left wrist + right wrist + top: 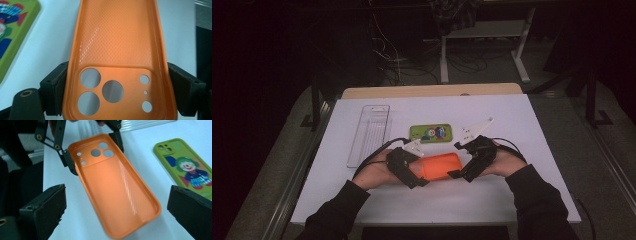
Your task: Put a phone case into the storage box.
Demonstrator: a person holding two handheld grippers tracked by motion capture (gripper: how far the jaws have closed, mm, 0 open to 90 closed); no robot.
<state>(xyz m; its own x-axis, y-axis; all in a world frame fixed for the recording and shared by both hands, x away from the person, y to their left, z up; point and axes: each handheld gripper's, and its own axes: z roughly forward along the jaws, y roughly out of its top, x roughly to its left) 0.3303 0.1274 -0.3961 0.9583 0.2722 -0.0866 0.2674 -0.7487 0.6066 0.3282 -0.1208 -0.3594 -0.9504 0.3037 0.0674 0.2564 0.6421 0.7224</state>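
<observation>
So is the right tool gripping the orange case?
No, the right tool stands open, its pads clear of the orange case, which the left tool clamps at its camera end.

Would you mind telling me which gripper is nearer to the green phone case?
Left. The left gripper, clamped on the orange phone case's camera end, sits just below the green phone case. The right gripper, jaws open at the orange case's other end, is slightly farther away.

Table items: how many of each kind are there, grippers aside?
Phone cases: 2, an orange phone case and a green phone case
Clear plastic trays: 1, the clear tray
Total: 3
</observation>
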